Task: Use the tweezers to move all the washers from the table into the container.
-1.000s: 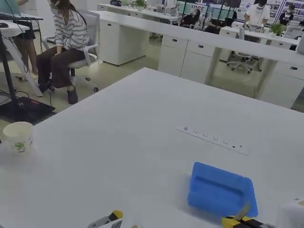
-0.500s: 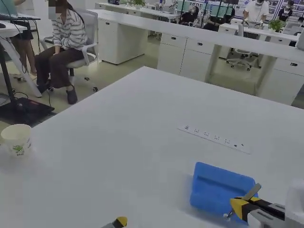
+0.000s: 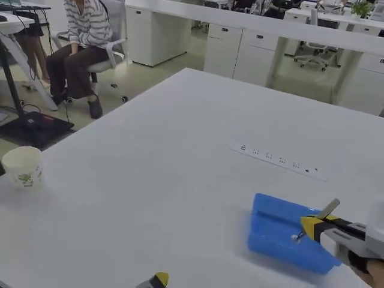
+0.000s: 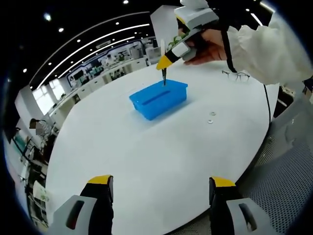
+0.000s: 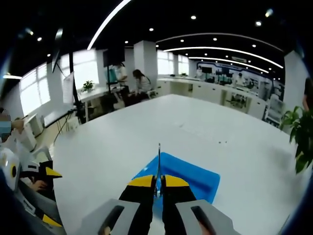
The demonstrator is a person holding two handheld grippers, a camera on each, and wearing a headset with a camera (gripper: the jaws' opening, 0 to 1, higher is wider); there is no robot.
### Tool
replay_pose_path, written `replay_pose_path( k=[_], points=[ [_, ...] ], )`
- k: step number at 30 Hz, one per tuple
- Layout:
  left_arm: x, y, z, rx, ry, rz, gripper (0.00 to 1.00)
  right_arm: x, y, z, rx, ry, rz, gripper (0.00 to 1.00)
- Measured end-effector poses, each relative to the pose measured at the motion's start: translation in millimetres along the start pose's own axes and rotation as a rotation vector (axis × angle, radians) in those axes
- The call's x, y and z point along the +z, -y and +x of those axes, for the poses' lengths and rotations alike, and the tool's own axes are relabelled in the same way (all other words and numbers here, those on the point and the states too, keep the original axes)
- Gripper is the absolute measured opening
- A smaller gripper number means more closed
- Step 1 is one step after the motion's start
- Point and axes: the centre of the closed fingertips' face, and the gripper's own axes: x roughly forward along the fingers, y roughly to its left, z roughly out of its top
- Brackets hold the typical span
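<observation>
While my right fingers (image 5: 142,182) clench the tweezers (image 3: 327,209) over the container (image 3: 264,242), left fingers (image 4: 100,180) released, a slackened grip could drop them in.

White worktop (image 3: 150,180): paper cup w/ green print (image 3: 22,167) upright nr left edge; flush socket strip (image 3: 278,161) set in surface twd right; eyeglasses (image 4: 237,75) lying nr far edge in left gripper view. Bkgd: seated person in striped top (image 3: 84,42) on office chair (image 3: 114,45); black floor mat (image 3: 33,129) at left; white desk row w/ drawers (image 3: 240,57) behind; potted plant (image 5: 303,132) at right in right gripper view.
</observation>
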Motion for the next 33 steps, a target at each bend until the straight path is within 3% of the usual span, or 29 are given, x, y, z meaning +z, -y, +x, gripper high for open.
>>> replay_pose_path(
  k=[9, 20, 33],
  points=[
    [0.2, 1.6, 0.4, -0.009, -0.002, -0.001, 0.82, -14.9, 6.1, 21.6, -0.028, -0.048, -0.067, 0.02],
    [0.3, -0.2, 0.0, 0.0, -0.002, -0.009, 0.82, -31.6, 7.8, 43.7, -0.018, -0.093, -0.054, 0.02],
    [-2.5, -1.3, 0.2, 0.007, -0.016, -0.011, 0.81, -46.2, 12.3, 58.7, -0.018, -0.144, -0.099, 0.02]
  ],
)
